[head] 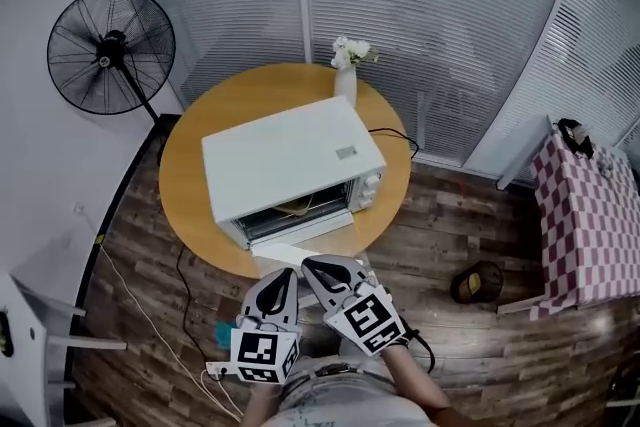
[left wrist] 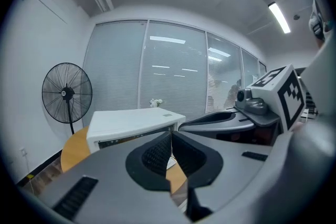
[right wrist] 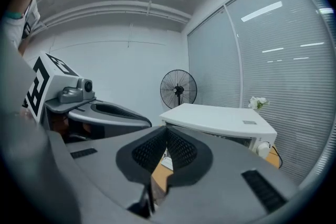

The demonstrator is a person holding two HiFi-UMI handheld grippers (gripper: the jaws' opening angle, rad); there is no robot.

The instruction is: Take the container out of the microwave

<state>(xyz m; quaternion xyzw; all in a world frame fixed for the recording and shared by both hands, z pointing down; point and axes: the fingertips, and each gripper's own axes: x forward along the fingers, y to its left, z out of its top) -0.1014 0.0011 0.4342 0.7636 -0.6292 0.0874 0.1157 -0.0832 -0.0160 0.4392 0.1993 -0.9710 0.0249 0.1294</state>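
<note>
One microwave (head: 290, 160), one fan (head: 112, 50) and two grippers are counted; left gripper (left wrist: 170, 136) and right gripper (right wrist: 167, 131) are closed, empty. A checkered cloth (head: 590, 215) is shown only overhead.

The white box-shaped microwave (head: 290, 160) sits mid-bench (head: 190, 180), its near door (head: 300, 253) folded down, with a tan container (head: 298, 206) partly visible inside.

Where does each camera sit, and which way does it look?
Head view: on the person's head, looking steeply down at microwave, left hand-held gripper, right hand-held gripper, forearms.
Left gripper view: on the left hand-held gripper, along its shut jaws toward the microwave.
Right gripper view: on the right hand-held gripper, along its shut jaws toward the microwave.
Shared: microwave, fan.
</note>
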